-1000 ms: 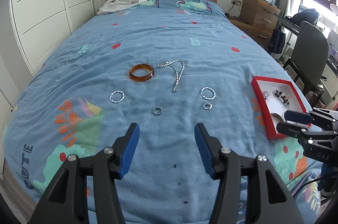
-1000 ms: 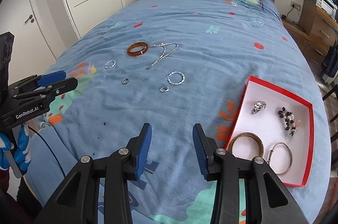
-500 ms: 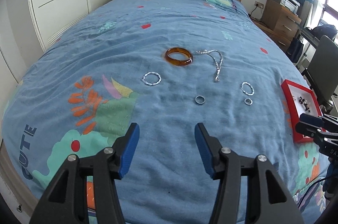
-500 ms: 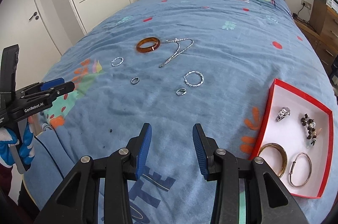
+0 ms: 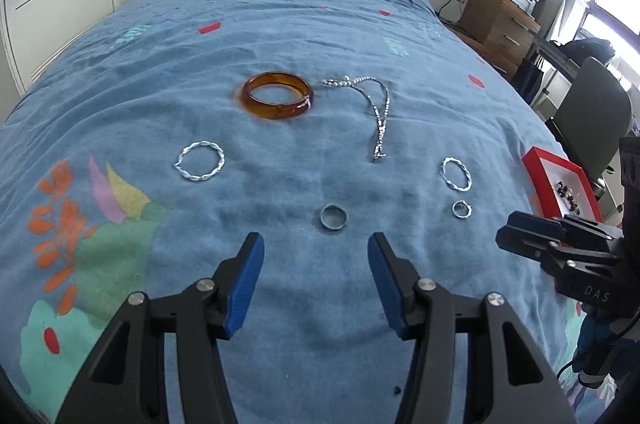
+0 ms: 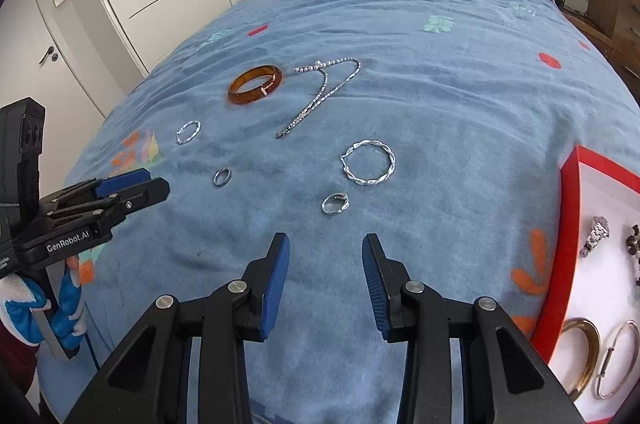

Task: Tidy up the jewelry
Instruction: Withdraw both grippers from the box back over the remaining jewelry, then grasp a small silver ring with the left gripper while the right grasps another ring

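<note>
While poised low over bedspread [image 5: 320,23], L gripper [image 5: 316,258] & R gripper [image 6: 322,256] both splayed, empty.

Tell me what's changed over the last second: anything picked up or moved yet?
Nothing picked up. Both open grippers advanced toward the loose jewelry: the left gripper now faces the plain grey metal ring, the right gripper the small silver ring. The amber bangle, silver chain necklace and red-rimmed tray stayed put.
</note>
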Tool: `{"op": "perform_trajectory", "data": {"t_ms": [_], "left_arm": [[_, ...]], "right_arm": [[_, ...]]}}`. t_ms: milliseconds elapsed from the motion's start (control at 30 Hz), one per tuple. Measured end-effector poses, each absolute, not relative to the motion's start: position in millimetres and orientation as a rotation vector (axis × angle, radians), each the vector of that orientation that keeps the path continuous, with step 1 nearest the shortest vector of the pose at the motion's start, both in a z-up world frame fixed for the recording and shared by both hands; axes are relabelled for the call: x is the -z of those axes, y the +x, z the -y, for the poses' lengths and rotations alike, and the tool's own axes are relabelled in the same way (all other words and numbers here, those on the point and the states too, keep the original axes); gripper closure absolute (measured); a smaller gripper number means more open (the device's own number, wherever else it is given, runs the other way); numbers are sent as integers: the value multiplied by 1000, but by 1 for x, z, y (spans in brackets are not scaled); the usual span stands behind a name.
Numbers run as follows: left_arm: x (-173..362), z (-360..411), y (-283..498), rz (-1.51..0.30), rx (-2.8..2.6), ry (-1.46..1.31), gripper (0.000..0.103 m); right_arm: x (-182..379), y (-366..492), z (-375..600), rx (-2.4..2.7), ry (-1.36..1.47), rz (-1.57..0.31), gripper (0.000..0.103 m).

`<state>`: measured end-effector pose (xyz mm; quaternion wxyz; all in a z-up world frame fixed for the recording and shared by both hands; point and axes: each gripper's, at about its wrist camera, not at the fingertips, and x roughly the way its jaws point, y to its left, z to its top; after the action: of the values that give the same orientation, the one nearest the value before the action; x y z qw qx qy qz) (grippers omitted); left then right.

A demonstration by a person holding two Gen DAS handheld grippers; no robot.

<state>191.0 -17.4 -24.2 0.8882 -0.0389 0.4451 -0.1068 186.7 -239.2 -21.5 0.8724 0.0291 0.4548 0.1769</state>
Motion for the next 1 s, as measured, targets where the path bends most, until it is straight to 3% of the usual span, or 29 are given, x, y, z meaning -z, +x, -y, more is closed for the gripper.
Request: {"op": "perform_trajectory", "data": {"t_ms": [367, 567, 667, 1000], "left_arm": [[65, 25, 232, -969, 217, -92, 55], [68, 35, 231, -957, 224, -49, 70], [68, 41, 229, -952, 235, -29, 84], [57, 40, 211, -931, 249, -47, 84]], "right_arm": [[51, 226, 223, -377, 45, -973, 71], [58, 229, 218, -342, 15, -971, 82], [59, 229, 218, -339, 21, -967, 83], [51, 214, 218, -350, 42, -949, 84]]}}
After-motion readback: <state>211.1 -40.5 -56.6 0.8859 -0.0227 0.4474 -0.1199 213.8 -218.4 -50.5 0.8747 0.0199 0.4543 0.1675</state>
